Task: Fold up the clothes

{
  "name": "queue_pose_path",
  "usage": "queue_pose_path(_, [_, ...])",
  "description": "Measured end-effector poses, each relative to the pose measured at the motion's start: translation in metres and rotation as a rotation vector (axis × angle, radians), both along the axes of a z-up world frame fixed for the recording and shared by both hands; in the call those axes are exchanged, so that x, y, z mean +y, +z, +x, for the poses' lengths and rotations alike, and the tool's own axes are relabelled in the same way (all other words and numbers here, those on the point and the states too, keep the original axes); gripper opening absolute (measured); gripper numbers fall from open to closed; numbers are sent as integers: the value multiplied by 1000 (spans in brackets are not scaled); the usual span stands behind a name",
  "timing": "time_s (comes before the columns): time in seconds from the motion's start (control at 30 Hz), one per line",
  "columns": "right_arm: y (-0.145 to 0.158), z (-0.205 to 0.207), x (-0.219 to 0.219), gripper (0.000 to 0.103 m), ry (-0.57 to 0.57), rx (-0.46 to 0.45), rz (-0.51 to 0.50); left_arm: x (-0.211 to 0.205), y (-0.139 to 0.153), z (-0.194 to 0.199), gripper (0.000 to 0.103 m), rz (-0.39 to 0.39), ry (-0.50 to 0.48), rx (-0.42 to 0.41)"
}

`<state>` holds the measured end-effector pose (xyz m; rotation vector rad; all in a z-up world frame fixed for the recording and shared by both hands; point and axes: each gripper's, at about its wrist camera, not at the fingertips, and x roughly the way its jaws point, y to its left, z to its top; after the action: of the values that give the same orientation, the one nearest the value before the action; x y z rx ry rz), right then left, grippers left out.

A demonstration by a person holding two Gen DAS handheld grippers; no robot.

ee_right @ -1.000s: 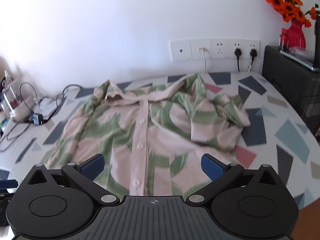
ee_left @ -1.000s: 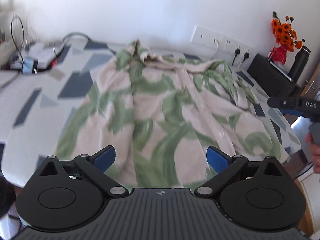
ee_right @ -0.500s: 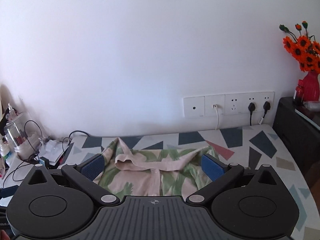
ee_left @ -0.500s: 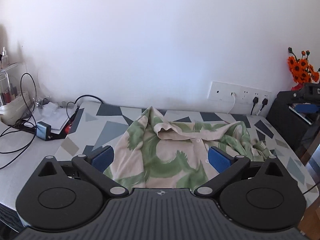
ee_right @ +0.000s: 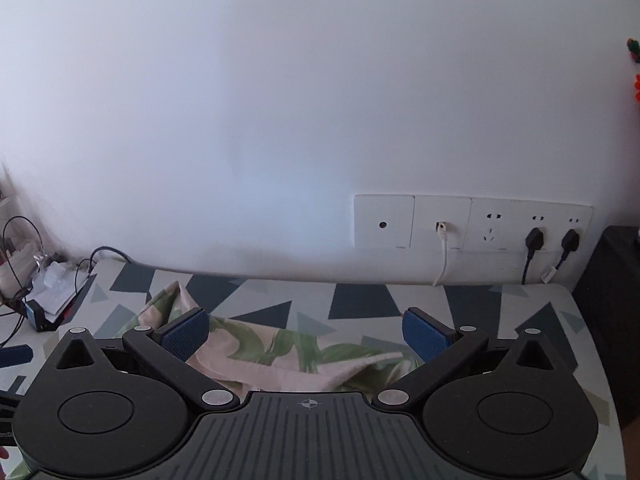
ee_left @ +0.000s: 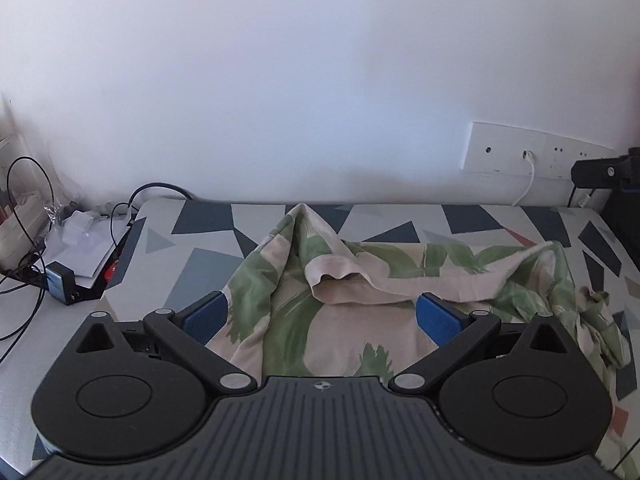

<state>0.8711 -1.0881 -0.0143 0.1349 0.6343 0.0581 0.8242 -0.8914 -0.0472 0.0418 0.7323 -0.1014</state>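
1. left wrist view: the left gripper has its blue-padded fingers spread wide with nothing between them, held above the near part of the shirt.
2. the shirt, cream with green leaf shapes, lies spread on the table, which is covered in a pattern of grey, blue and red triangles. its collar sits between the two pads in this view, and a bunched sleeve trails off to the right.
3. far left on the table sit a charger block, white papers and looping black cables.
4. on the far wall a white socket panel has a white cable plugged in. at the right edge a black piece of the other tool shows.
5. right wrist view: the right gripper is likewise spread wide and empty, over the far edge of the shirt, with only a strip of the fabric in sight between the fingers.
6. beyond it the patterned table meets the white wall, where the socket panel carries one white plug and two black plugs.
7. a dark cabinet stands at the right, and a few orange flowers peek in at the upper right edge.
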Motion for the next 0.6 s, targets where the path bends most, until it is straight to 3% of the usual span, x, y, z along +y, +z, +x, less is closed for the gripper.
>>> queue_pose_path(0.17, [-38,29,-38,102,31,52,65,-3,-8,29,102,1,99,55])
queue_pose_path(0.27, [-64,38,-64,102,16,87,65,15,-20,35,102,71,139,81])
queue_pose_path(0.4, [-85,55,-98,102,-22,123,144,61,-38,41,102,146,231,126])
queue_pose_path(0.5, [-91,67,-96,96,-11,142,161,100,-53,41,102,147,294,171])
queue_pose_path(0.6, [-94,70,-66,94,77,157,118,128,-72,43,102,115,285,243])
